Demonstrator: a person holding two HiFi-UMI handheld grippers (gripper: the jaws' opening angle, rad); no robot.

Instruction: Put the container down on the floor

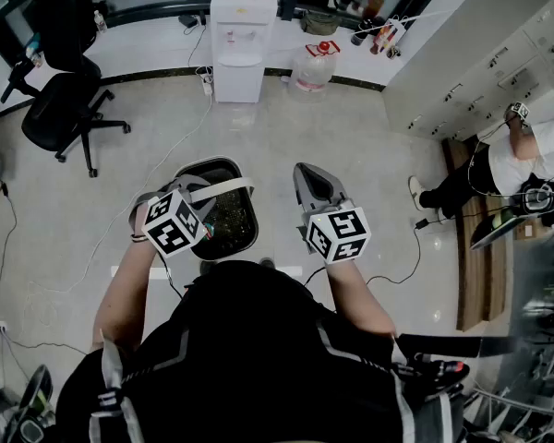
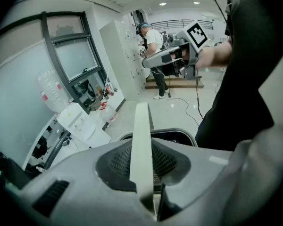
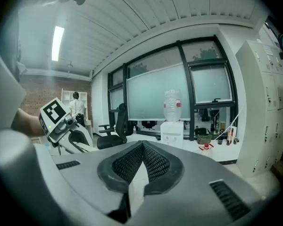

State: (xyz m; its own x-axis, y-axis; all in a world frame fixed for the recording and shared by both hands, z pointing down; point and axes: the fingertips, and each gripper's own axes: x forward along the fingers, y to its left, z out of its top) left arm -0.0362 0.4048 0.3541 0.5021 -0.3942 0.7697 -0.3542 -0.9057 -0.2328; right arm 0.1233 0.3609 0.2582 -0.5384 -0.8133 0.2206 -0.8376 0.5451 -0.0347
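A black container (image 1: 229, 218) with dark contents is in front of me in the head view, its white handle (image 1: 227, 190) raised across the top. My left gripper (image 1: 201, 195) is shut on that handle. In the left gripper view the handle (image 2: 142, 145) runs straight between the jaws, with the container's rim (image 2: 181, 134) below. I cannot tell whether the container's base touches the floor. My right gripper (image 1: 310, 181) hovers beside the container on its right, shut with nothing in it; its pads (image 3: 153, 161) meet in the right gripper view.
A white water dispenser (image 1: 243, 40) and a water jug (image 1: 314, 65) stand at the far wall. A black office chair (image 1: 65, 109) is at the left. Cables (image 1: 9, 275) trail over the floor. A person (image 1: 526, 155) stands by lockers (image 1: 480, 63) at the right.
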